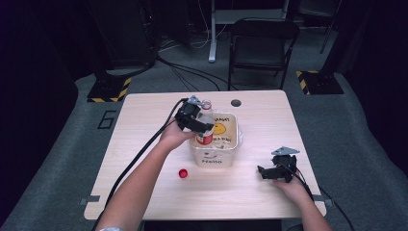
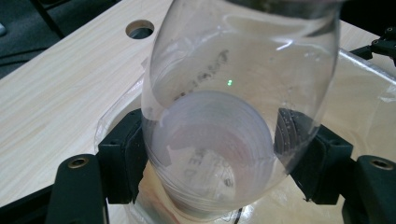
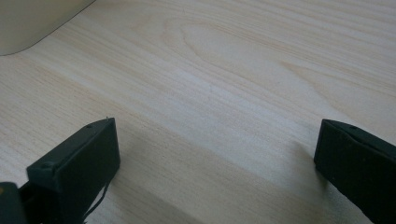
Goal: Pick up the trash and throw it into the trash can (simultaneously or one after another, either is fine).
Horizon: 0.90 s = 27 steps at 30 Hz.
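Note:
A clear plastic bottle [image 1: 205,138] with a red label and no cap stands upright over a white plastic bin [image 1: 214,158] printed with a smiley face and "Hello". My left gripper [image 1: 201,126] is shut on its body from the left side. In the left gripper view the black jaws press on both sides of the bottle [image 2: 233,107], with the bin's translucent wall [image 2: 369,98] below and behind it. A red cap [image 1: 183,173] lies on the table in front of the bin. My right gripper [image 1: 262,171] rests low at the table's right, open, with bare wood between its jaws [image 3: 215,158].
The wooden table [image 1: 144,120] has a round cable hole [image 1: 235,102] near its far edge, also seen as the hole [image 2: 139,29] beyond the bottle. A black chair [image 1: 262,45] and floor cables stand behind the table. A corner of the bin [image 3: 28,23] shows ahead of the right gripper.

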Each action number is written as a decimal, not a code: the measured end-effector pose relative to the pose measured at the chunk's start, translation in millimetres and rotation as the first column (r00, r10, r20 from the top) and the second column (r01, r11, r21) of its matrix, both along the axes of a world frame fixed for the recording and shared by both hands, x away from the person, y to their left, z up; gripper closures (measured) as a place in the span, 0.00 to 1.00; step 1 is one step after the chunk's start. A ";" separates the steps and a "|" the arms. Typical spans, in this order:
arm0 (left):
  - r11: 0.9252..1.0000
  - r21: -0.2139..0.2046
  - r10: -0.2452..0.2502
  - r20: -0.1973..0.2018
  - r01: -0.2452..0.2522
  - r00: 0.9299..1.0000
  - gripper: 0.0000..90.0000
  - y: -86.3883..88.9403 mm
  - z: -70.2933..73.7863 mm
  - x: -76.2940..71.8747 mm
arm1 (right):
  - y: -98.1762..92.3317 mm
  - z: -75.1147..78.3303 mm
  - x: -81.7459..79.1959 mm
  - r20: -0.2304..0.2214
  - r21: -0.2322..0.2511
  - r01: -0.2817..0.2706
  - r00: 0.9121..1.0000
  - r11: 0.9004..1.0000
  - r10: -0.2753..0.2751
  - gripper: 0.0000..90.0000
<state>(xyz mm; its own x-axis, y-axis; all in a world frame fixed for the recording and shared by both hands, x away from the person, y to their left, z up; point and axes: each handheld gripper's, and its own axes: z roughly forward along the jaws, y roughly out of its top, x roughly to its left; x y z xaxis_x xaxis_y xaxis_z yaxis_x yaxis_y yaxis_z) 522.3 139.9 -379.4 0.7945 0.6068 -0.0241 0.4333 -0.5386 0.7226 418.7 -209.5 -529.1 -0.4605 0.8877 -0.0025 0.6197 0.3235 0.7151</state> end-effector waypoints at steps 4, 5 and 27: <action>1.000 0.029 0.004 0.005 -0.004 1.000 0.31 -0.8 -2.9 0.6 | 0.2 0.1 -0.1 -0.002 0.002 0.000 1.000 1.000 0.000 0.00; 0.999 0.032 0.006 0.000 -0.006 1.000 0.30 -0.6 -2.8 0.9 | 0.0 0.0 0.0 0.000 -0.001 -0.001 1.000 1.000 0.001 0.00; 1.000 0.004 -0.031 -0.007 0.031 1.000 0.26 9.2 13.6 -8.9 | -0.2 0.0 0.1 0.002 -0.003 -0.006 1.000 1.000 0.006 0.00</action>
